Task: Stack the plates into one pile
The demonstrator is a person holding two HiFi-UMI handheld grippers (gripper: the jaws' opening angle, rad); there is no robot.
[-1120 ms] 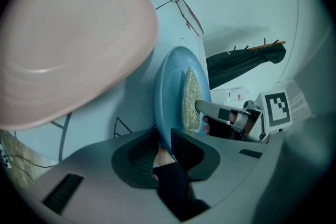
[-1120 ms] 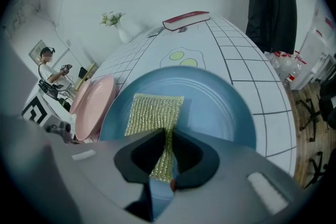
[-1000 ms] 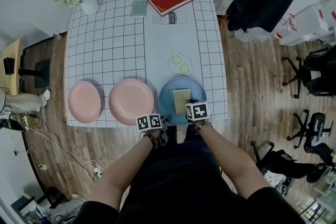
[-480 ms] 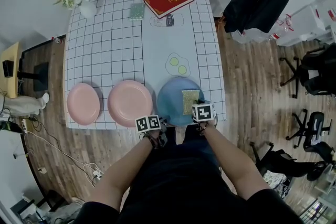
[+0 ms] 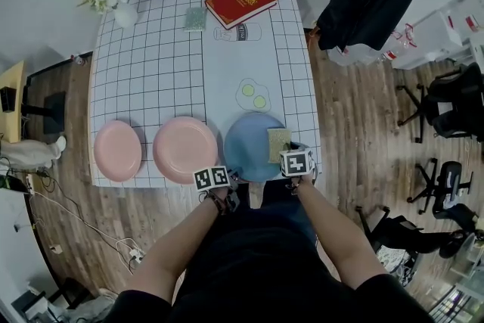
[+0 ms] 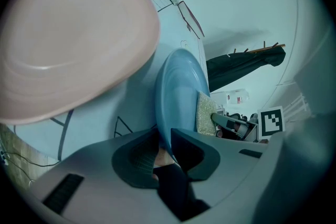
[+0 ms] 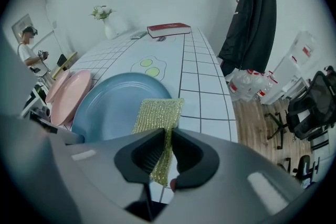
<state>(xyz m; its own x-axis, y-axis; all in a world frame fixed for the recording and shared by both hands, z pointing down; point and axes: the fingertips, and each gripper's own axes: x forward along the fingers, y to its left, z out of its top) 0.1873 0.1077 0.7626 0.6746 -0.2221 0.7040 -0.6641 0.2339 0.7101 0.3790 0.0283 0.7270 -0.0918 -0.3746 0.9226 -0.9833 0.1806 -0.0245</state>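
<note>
Right gripper (image 7: 167, 157), clenched on the sponge (image 7: 157, 113), has dragged it right toward the blue plate's (image 6: 178, 92) edge; left gripper (image 6: 165, 152) pinches the plate's near rim, readying the stack.

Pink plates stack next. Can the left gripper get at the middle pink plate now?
Probably not yet: the left gripper clamps the blue plate. The pink plate itself lies bare beside it.

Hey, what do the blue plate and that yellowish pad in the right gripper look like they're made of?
Blue plate: probably plastic or melamine, possibly glazed ceramic. It has a smooth, even colour, a soft satin sheen and faint concentric rings.
Scouring pad: looks like a thin woven synthetic mesh with metallic-looking yellow-green fibres. It glints and shows a fine knit texture.
</note>
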